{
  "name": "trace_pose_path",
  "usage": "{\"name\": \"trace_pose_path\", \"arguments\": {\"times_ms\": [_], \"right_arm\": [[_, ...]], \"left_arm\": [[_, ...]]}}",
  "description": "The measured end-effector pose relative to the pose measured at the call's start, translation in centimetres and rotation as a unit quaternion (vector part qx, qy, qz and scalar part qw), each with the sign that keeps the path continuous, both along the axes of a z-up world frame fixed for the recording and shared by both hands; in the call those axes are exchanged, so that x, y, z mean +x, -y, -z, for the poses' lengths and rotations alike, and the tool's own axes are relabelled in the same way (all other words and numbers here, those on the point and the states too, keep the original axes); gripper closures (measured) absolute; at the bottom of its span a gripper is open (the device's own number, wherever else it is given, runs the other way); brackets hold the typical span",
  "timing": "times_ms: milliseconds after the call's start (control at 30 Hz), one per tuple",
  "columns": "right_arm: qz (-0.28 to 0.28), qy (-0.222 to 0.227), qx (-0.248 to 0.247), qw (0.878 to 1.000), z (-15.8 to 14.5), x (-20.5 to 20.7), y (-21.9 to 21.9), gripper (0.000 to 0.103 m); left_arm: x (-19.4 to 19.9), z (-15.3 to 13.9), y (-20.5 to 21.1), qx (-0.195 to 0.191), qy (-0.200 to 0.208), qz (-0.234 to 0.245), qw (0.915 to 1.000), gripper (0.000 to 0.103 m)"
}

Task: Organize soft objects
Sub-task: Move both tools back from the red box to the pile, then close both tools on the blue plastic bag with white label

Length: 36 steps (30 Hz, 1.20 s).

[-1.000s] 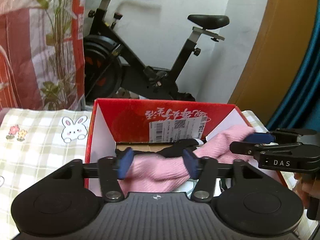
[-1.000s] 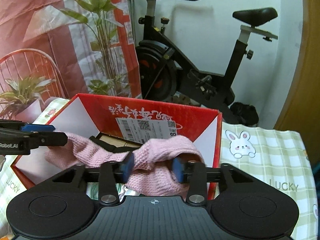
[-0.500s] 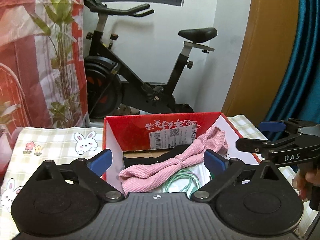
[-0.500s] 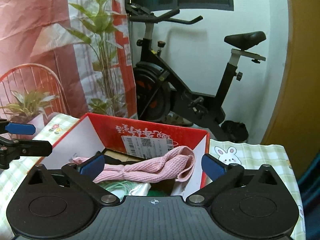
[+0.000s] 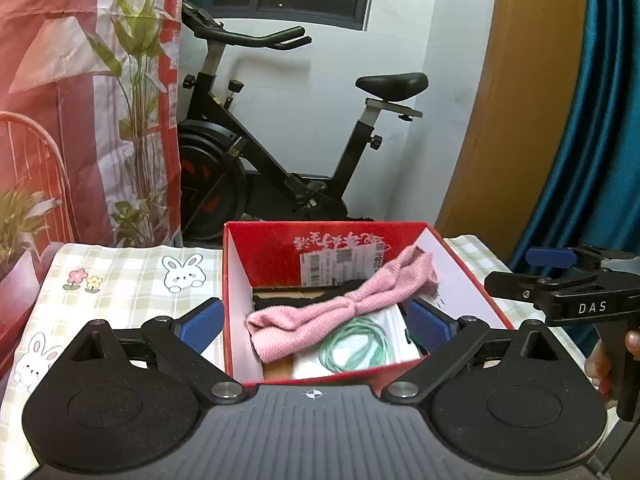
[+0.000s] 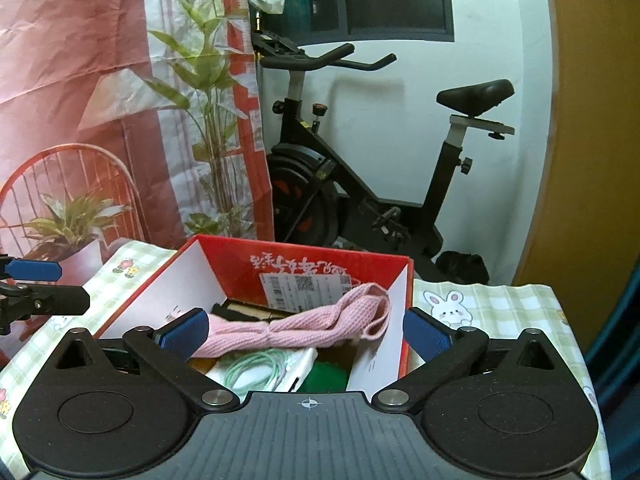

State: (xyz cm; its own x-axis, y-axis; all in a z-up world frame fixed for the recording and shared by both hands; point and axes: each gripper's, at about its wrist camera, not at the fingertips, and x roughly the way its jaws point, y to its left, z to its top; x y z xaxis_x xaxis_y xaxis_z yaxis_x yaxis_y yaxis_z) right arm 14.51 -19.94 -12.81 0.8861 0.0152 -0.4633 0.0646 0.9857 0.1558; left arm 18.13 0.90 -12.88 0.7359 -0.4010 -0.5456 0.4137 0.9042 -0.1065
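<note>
**Pink cloth lies in the red box, both grippers wide apart**

I see my left gripper [image 5: 316, 326] with its two blue pads spread far apart. Nothing is pinched between them. My right gripper [image 6: 305, 332] is the same: pads wide apart, holding nothing.

The pink knit cloth [image 5: 340, 306] lies inside the red box [image 5: 272, 252]. It stretches across the box from the near left side up to the far right wall, where one end leans on the white inside. It is pinched thin in the middle, like a bow. In the right view the pink cloth [image 6: 304, 328] lies across the top of the other things in the box [image 6: 236, 268].

Under it I see a green cord [image 5: 356, 346] coiled on something white, and a dark thing [image 5: 304, 300] just behind the cloth. A green soft lump [image 6: 324, 378] sits low in the box, near me.

The box stands on a checked tablecloth [image 5: 120, 280] with bunnies on it. Behind the table stands a black exercise bike [image 5: 280, 160].
</note>
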Motion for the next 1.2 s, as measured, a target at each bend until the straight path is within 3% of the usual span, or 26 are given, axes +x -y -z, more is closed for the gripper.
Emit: {"name": "trace_pose_path", "arguments": {"times_ms": [333,567,700,867,1000,1200], "right_arm": [[-0.018,0.015,0.017,1.0,1.3,-5.0,-1.4,0.0],[-0.024,0.017,0.003,1.0,3.6,-8.0,-3.0,0.0],[-0.023,-0.01,0.011,1.0,5.7,-8.6,-3.2,0.0],[-0.016,-0.045,0.016,0.999,8.5,-8.5,-3.3,0.001],[-0.029,-0.068,0.034,0.997,10.7,-8.5,-3.9,0.012],[-0.051,-0.087,0.027,0.995,13.4,-9.2,-5.9,0.015]], "left_arm": [[-4.9,1.8,-1.2,0.002,-0.005,0.004,1.0,0.004],[-6.6,4.4,-1.5,-0.011,-0.037,0.008,0.9992,0.005],[-6.9,5.5,-0.9,-0.014,-0.053,0.016,0.9984,0.008],[-6.9,6.7,0.1,-0.027,-0.074,0.027,0.9966,0.021],[-6.9,8.0,1.0,-0.03,-0.097,0.037,0.9941,0.032],[-7.1,11.0,2.1,-0.029,-0.138,0.046,0.9889,0.046]]}}
